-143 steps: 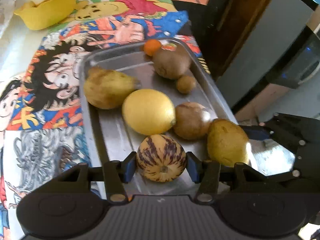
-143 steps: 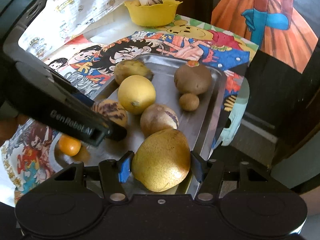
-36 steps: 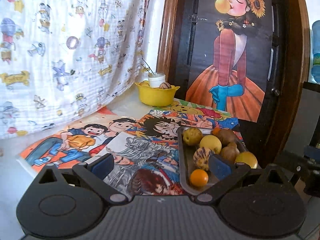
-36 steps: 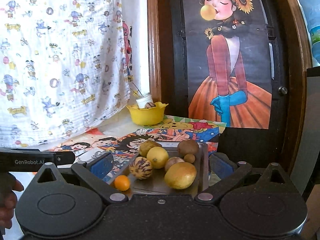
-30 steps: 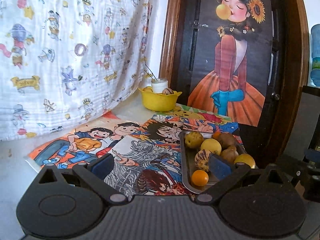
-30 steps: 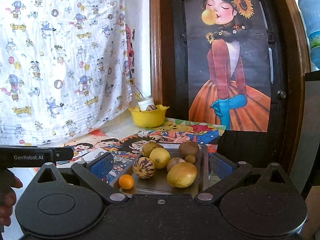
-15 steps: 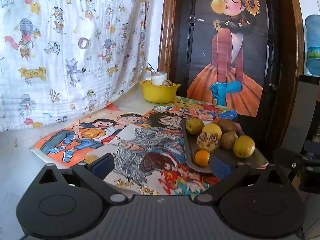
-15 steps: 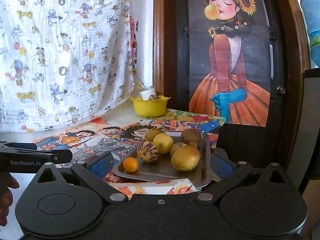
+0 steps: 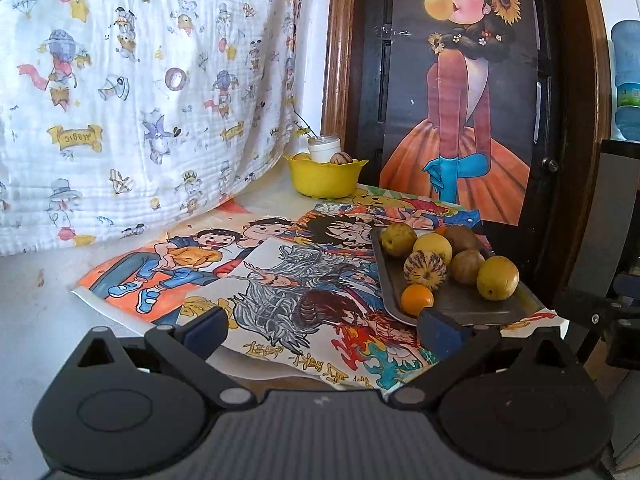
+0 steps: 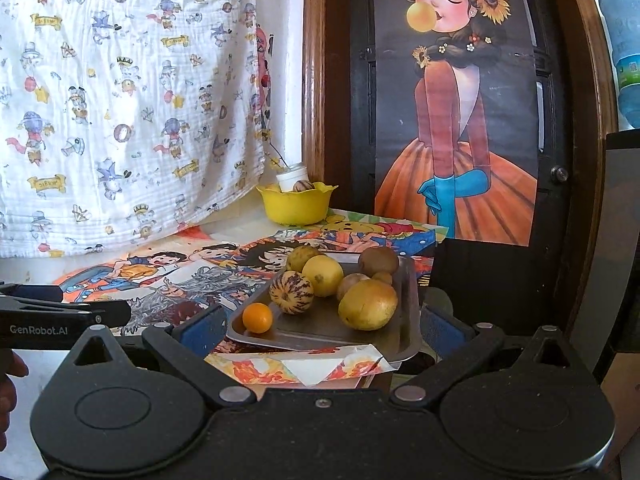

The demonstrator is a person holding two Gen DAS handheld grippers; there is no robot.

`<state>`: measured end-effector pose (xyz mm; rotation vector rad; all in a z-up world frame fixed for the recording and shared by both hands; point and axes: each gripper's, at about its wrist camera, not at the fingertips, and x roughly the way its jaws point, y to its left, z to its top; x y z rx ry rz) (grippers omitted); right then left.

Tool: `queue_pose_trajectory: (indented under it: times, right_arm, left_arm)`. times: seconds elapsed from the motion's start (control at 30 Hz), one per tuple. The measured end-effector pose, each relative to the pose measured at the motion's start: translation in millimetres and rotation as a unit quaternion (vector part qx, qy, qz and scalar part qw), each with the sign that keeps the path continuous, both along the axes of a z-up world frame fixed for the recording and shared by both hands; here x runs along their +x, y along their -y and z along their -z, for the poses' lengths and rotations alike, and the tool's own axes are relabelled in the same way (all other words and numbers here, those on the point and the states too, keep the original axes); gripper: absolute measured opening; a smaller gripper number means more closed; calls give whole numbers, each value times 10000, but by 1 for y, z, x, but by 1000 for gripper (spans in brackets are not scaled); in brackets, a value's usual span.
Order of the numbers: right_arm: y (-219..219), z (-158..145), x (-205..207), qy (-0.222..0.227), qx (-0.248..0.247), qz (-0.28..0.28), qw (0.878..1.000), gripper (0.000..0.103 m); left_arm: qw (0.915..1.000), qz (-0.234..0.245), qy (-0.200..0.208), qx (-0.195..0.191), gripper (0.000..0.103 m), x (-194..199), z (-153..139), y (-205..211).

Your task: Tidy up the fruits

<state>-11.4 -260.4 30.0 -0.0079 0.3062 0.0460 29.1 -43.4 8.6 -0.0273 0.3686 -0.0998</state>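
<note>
You hold both grippers back from the table, and each has let go of its fruit. 4.8 seconds ago your left gripper (image 9: 322,330) closed around the striped melon (image 9: 424,270) and your right gripper (image 10: 320,330) around the yellow pear (image 10: 367,304); now the blue pads of both stand spread wide with nothing between them.

The metal tray (image 10: 320,330) sits at the right end of the table, on cartoon posters (image 9: 280,280), with its near right corner reaching past the table edge. On it lie 8 fruits. The small orange (image 10: 257,317) rests at the near left corner, close beside the striped melon. Behind the melon are a yellow lemon (image 10: 322,275) and a greenish pear (image 10: 302,257). The yellow pear lies on the near right side, touching a brown round fruit (image 10: 350,282) behind it. A brown kiwi (image 10: 378,260) and a tiny brown fruit (image 10: 382,278) sit at the far right.

A yellow bowl (image 9: 323,178) stands at the back of the table, well apart from the tray, holding a white cup (image 9: 323,148). Since 0.5 seconds ago, both views have pulled slightly lower and further back.
</note>
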Motion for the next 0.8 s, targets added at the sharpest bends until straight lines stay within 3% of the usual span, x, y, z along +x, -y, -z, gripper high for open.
queue_pose_trajectory:
  times: [0.8]
  right_arm:
    - [0, 2, 0, -24, 13, -4, 10000, 102]
  left_arm:
    - [10000, 37, 8, 52, 102, 1, 0, 0]
